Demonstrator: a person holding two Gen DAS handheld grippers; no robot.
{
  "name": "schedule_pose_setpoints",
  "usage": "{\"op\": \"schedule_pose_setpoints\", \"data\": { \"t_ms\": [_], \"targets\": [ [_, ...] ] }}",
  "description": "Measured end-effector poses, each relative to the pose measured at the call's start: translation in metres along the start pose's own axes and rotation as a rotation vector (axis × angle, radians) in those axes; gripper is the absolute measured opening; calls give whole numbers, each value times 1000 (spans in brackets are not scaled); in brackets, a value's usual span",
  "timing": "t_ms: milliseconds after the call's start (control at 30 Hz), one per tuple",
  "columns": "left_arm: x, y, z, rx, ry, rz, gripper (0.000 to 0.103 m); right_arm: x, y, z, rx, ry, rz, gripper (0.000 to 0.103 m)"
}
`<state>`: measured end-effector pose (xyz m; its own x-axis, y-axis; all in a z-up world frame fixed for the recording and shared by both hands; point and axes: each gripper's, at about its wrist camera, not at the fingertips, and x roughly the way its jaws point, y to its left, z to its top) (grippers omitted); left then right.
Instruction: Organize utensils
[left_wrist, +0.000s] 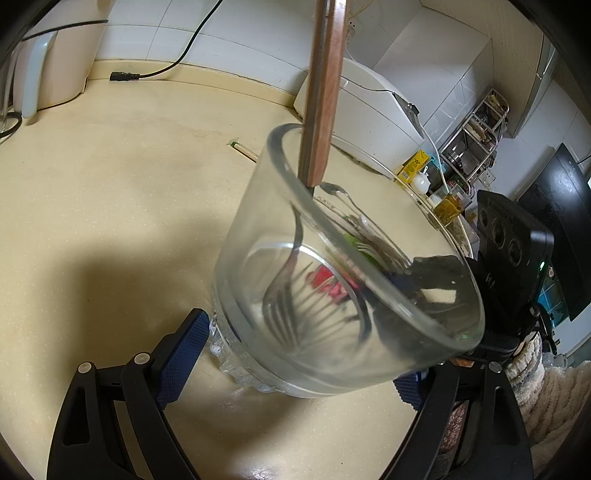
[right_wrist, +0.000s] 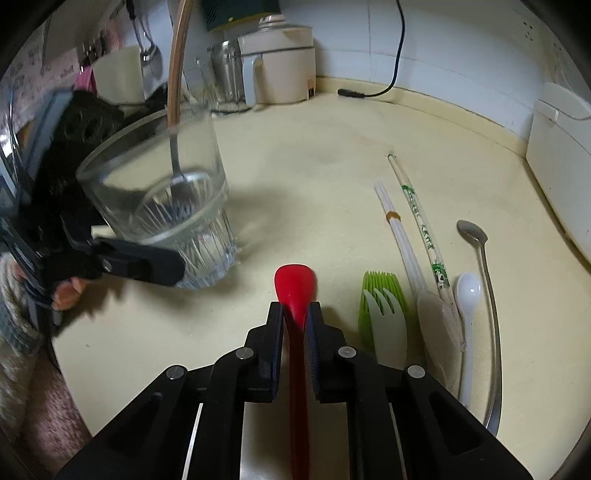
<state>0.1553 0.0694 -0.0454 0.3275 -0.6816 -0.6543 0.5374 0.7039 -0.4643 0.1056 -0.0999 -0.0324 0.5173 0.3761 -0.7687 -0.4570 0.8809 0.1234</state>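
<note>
Counter (right_wrist: 314, 166) lies open between glass (right_wrist: 159, 206) and chopsticks (right_wrist: 417, 218).

The right gripper (right_wrist: 294, 314) has its jaws clamped on a red spoon (right_wrist: 294, 286); at ten o'clock, a tilted glass (right_wrist: 162, 199) holds a fork (right_wrist: 176, 110).

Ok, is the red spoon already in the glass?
No, the red spoon is clamped in the right gripper above the counter, apart from the glass, which holds only a fork.

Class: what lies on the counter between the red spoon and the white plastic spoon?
In the right wrist view, a green brush under a white fork, and a pale spoon.
</note>
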Motion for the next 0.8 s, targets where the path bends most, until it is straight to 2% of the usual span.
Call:
{"op": "schedule_pose_setpoints", "data": {
  "t_ms": [300,567,800],
  "targets": [
    [0,0,0,0,0,0,91,-26,-33,4,165,-116,89,13],
    [0,0,0,0,0,0,91,-41,-60,2,280,-177,87,13],
    [0,0,0,0,0,0,91,-54,-73,-1,324,-228,86,13]
  ]
}}
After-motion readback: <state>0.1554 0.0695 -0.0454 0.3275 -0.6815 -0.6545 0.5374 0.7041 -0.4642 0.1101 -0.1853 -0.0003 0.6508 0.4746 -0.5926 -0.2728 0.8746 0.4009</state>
